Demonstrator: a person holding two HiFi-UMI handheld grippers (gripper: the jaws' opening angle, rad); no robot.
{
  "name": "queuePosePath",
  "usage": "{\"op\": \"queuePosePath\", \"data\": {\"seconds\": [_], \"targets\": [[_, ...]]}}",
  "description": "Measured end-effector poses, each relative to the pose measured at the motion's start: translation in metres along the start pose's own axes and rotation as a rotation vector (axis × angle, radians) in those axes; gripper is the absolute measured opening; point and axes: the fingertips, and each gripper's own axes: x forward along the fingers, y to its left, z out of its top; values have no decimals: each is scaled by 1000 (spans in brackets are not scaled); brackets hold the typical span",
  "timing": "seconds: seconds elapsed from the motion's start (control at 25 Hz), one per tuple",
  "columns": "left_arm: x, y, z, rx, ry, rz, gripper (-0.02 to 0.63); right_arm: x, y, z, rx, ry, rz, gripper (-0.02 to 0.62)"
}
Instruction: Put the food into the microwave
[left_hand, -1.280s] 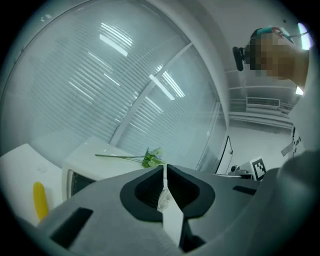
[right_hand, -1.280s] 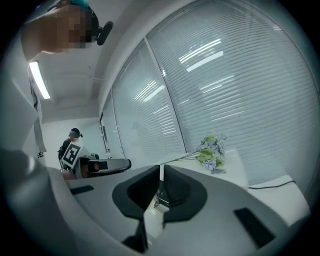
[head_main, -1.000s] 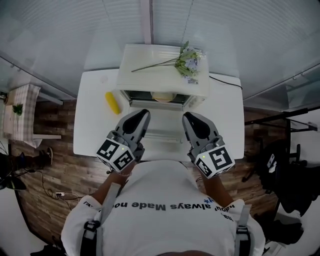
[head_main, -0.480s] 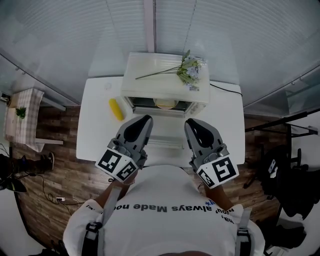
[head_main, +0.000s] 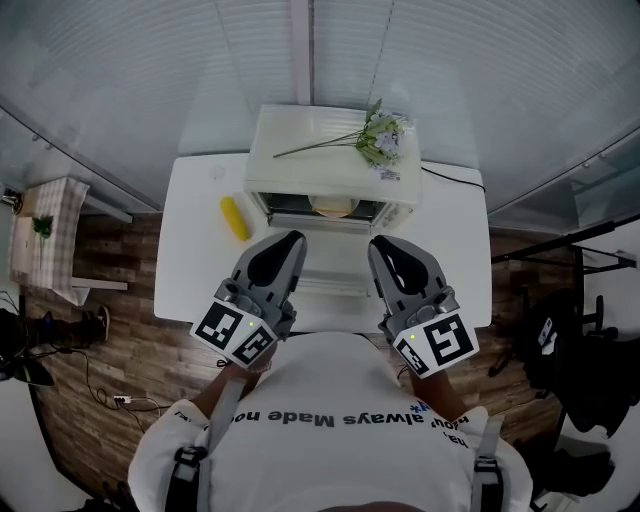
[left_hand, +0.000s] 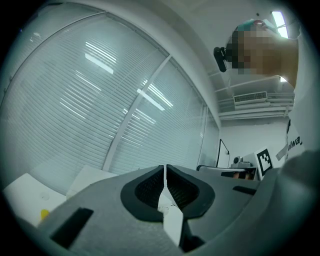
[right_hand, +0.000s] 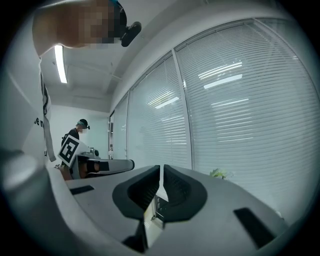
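Upside-down print on the shirt (head_main: 330, 420) at the bottom of the frame reads "always Made", its ends cut off. The left hand-held gripper (head_main: 290, 241) and right hand-held gripper (head_main: 378, 245) are both pressed together, empty. Pale food (head_main: 332, 207) sits half hidden inside the open microwave (head_main: 320, 165), upper centre. A yellow piece (head_main: 234, 218) lies on the surface (head_main: 450, 250) to its left.

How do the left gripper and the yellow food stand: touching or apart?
Apart. The head view shows bare white table between the left gripper and the yellow food; the left gripper view shows shut, empty jaws.

Head camera overhead; gripper views level, sharing blinds (left_hand: 75, 100).
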Motion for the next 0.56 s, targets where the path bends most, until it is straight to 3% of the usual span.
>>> {"op": "queuePosePath", "data": {"seconds": [0.56], "targets": [[-3,5,4,0,-1,11,24,-2,-5,1,2,1,-25,25]]}}
